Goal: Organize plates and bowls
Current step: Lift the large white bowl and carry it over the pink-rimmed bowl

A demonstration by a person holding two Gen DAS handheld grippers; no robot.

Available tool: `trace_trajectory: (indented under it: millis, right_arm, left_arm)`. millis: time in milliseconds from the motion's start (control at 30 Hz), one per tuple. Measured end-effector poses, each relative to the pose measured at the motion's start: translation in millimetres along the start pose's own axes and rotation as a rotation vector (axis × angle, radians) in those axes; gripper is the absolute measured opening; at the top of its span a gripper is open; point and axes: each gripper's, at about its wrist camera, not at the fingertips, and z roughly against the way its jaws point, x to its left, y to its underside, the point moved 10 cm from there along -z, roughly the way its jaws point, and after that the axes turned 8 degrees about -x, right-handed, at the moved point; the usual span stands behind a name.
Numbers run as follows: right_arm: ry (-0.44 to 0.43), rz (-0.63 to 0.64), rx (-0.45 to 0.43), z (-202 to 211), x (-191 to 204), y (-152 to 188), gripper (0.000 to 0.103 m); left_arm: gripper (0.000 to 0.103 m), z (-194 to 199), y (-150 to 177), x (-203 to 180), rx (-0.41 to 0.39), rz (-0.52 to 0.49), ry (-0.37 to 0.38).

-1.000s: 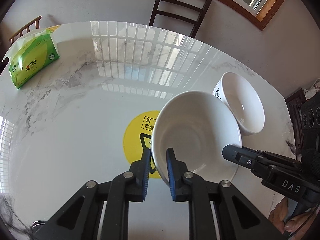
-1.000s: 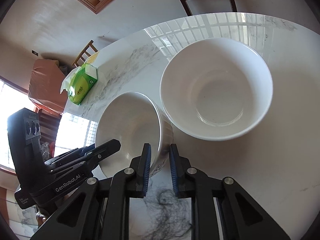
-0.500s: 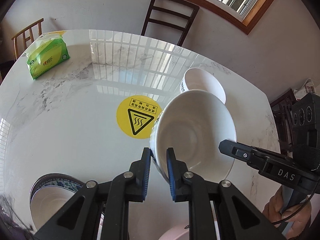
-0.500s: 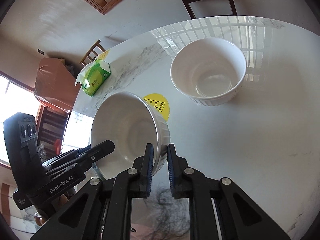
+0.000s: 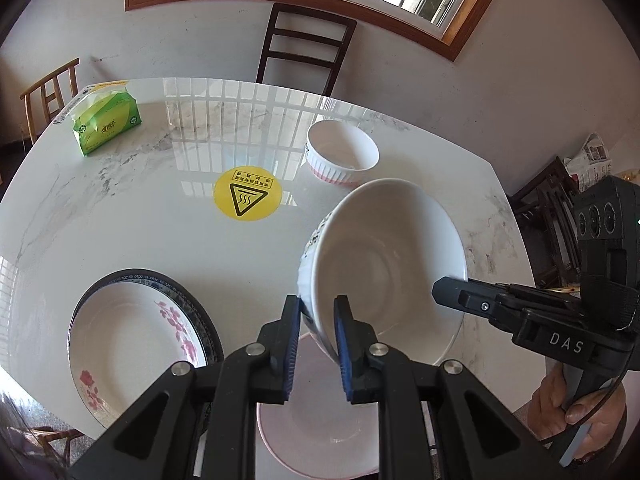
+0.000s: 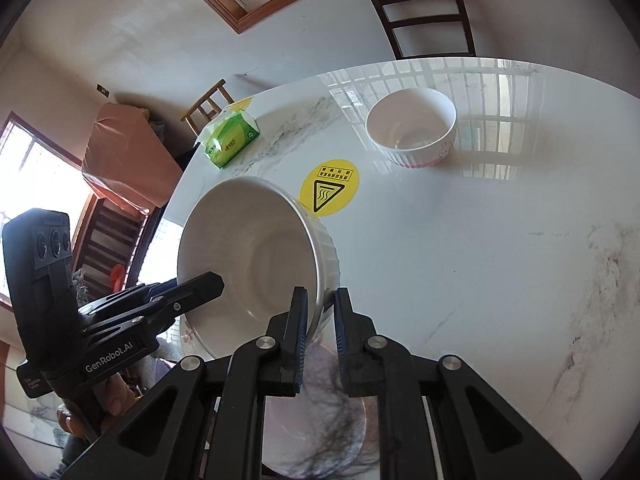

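The large white bowl (image 5: 384,264) is held tilted above the tabletop (image 5: 120,224), gripped by both claws at once. The left claw (image 5: 318,332) is nearly closed, its blue pads pinching the bowl's near-left rim, one pad inside and one outside. The right claw (image 6: 321,322) is closed down tight on the opposite rim of the same bowl (image 6: 256,264), again with the wall between its pads. Each claw shows in the other's view, reaching in from the side, with a hand (image 5: 576,408) on its grip.

There are two bowls in all: the held one and a smaller ribbed white bowl (image 5: 342,152) standing upright on the far side of the tabletop, well apart from the claws. Both appear empty.

Plates number at least three. A white plate with pink flowers (image 5: 132,340) lies inside a blue-rimmed plate (image 5: 200,304) at the near left edge, and a plain pale plate (image 5: 316,428) lies on the tabletop directly beneath the held bowl.

One round yellow warning sticker (image 5: 248,198) marks the middle of the tabletop, and one green tissue pack (image 5: 106,122) lies at the far left corner.
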Motion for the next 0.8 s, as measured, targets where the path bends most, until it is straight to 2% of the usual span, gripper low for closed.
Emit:
trace_trajectory:
  millis: [367, 567, 800]
  right_arm:
    - [0.006, 0.013, 0.016, 31, 5, 61, 0.013]
    - [0.01, -0.002, 0.042, 32, 4, 88, 0.013]
    - [0.033, -0.012, 0.077, 21, -3, 107, 0.013]
  left_arm:
    - [0.018, 22, 60, -12, 0.044, -0.013, 0.004]
    - [0.018, 16, 87, -9, 0.085, -0.005, 0.002]
    - [0.018, 5, 101, -3, 0.118, 0.005, -0.007]
